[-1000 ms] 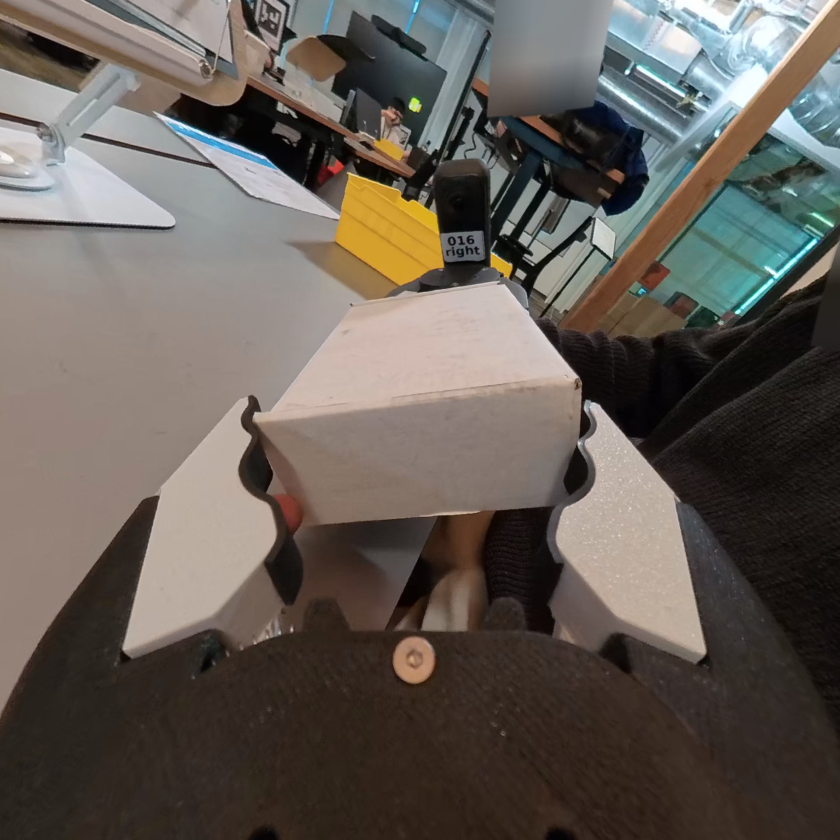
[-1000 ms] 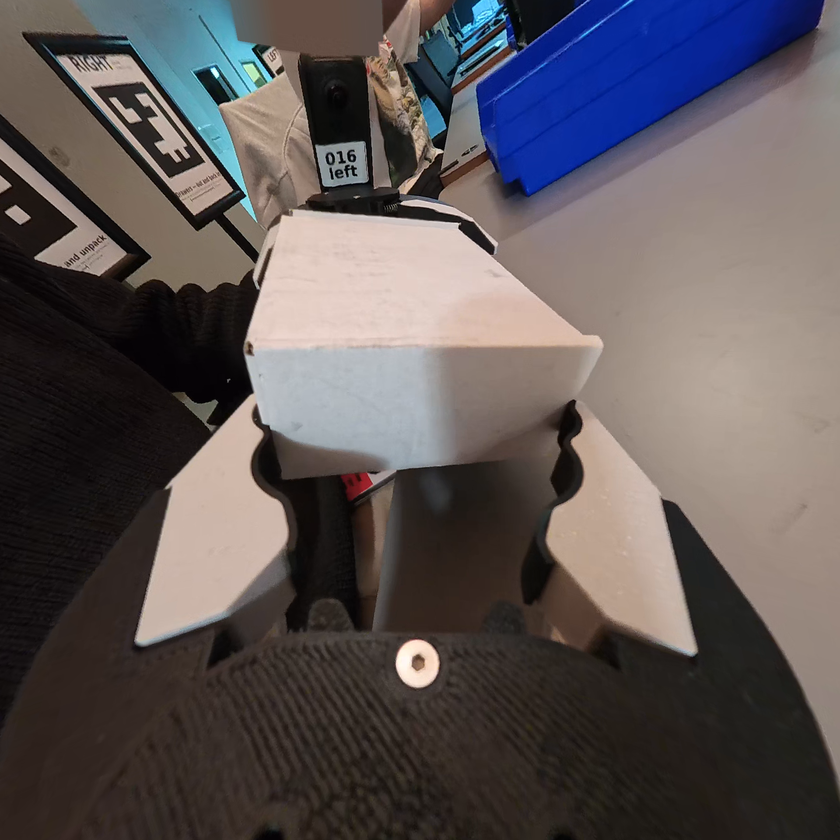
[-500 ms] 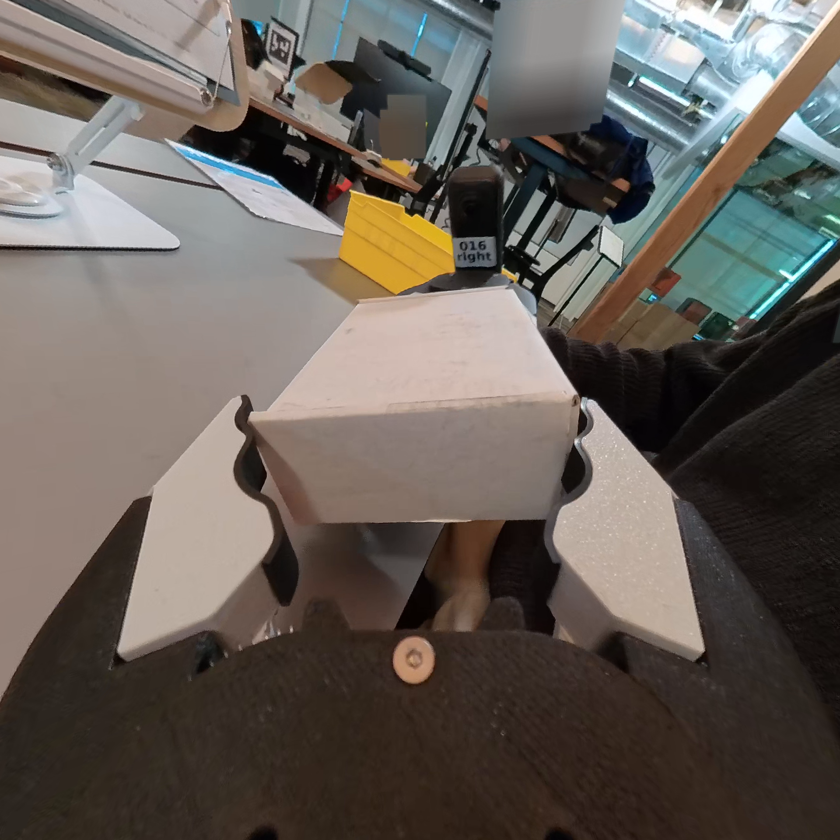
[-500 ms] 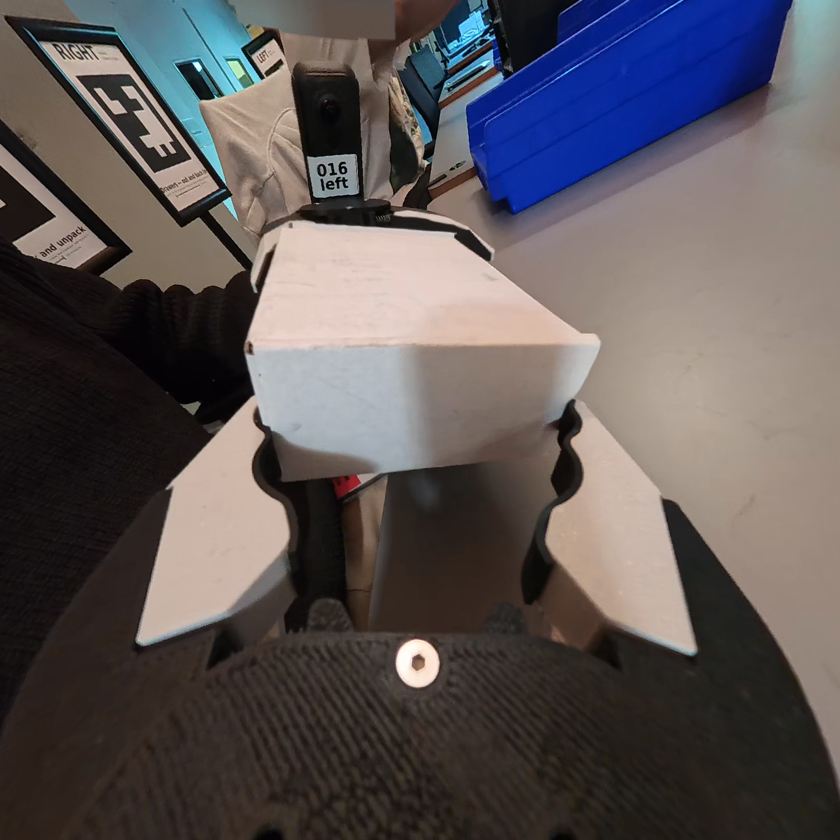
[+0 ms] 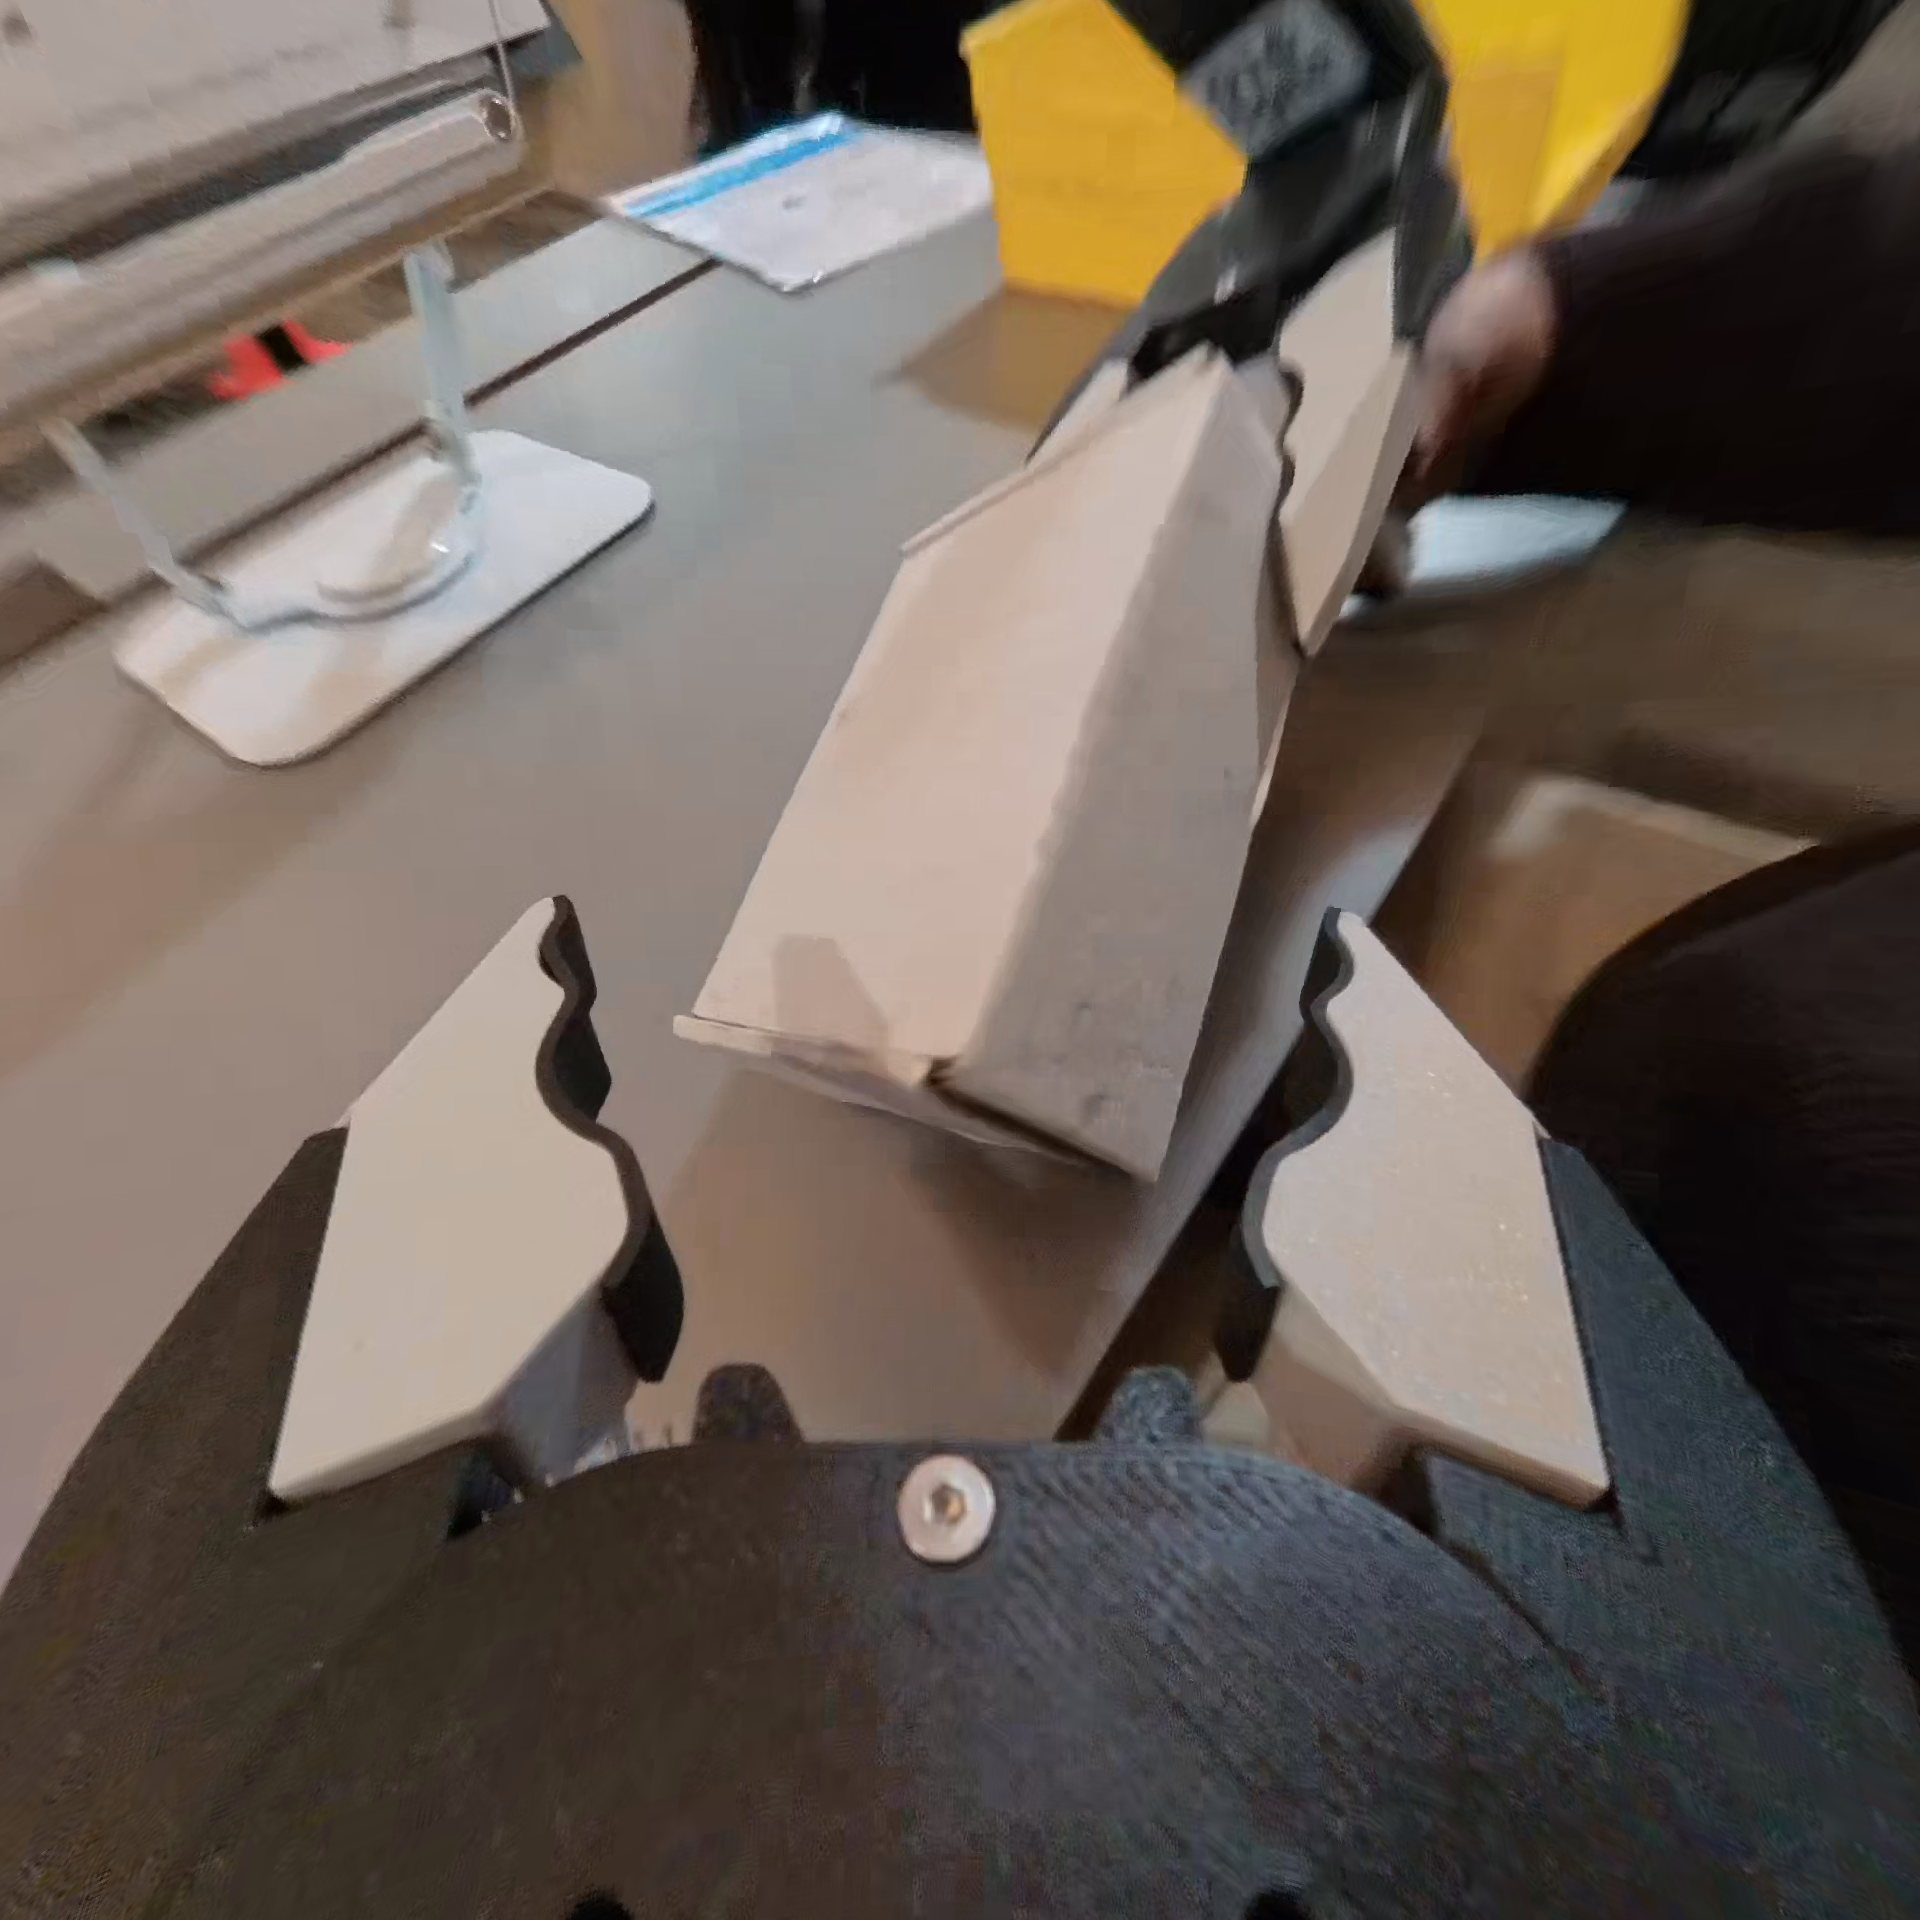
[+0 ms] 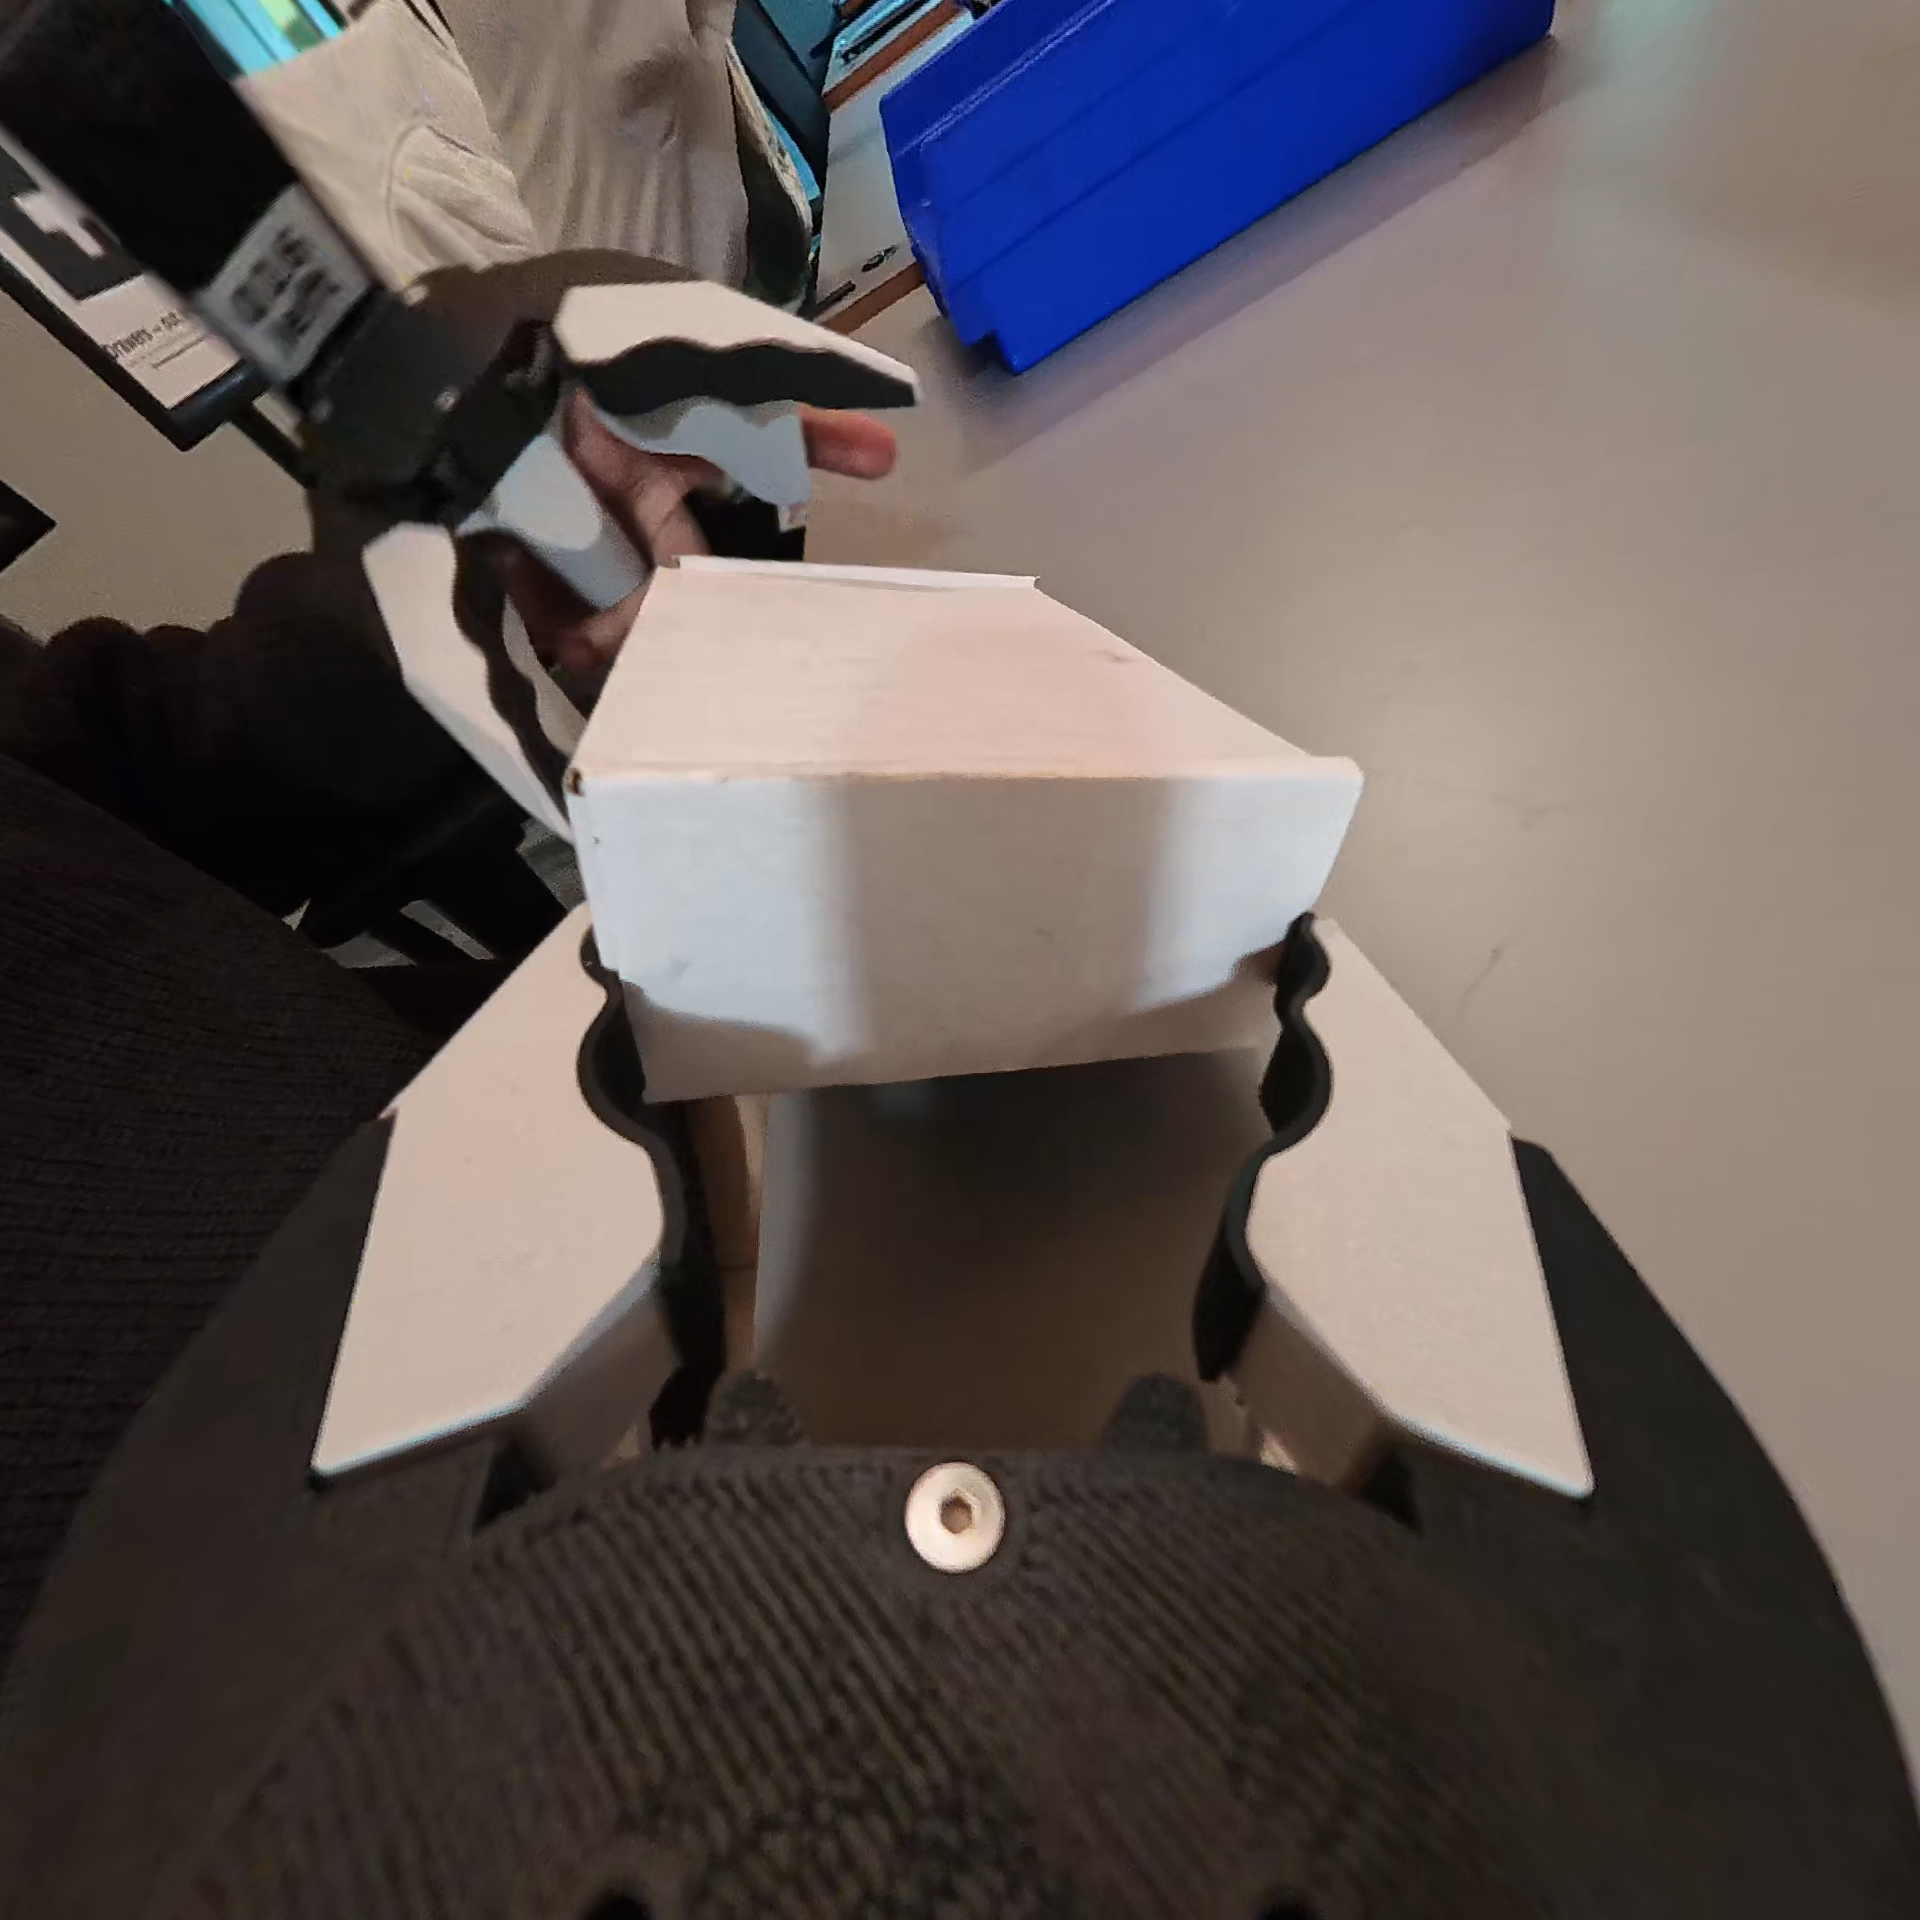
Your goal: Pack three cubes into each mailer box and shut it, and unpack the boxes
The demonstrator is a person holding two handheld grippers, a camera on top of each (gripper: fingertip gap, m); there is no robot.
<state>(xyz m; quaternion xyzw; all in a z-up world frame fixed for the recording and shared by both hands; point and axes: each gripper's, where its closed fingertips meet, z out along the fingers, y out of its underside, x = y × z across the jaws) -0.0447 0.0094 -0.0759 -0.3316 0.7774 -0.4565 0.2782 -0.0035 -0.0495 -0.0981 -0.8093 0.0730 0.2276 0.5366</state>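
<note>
Our right gripper [image 6: 951, 1039] is clamped on the near end of the white mailer box [image 6: 935, 769], its two fingers pressed against the box's side walls, and the box is closed, lid down, carried above the grey surface [image 6: 1558, 727] by the look of it, though we cannot see under it. Our left gripper [image 5: 951, 1049] stands wide apart and holds nothing; the far end of the box sits between its fingertips without touching either one, tilted and turned a little toward the right finger. In the right wrist view we see that left gripper [image 6: 623, 582] up and to the left of the box's far end, fingers spread, with a person's hand [image 6: 665, 488] behind it and a dark sleeve [image 6: 208, 727] below. Farther out on the surface lie a blue bin [image 6: 1195, 156] on the right side, a yellow bin [image 5: 1091, 177], a printed sheet [image 5: 810, 197] and the white base of a stand [image 5: 395, 603]. The left wrist view is blurred
</note>
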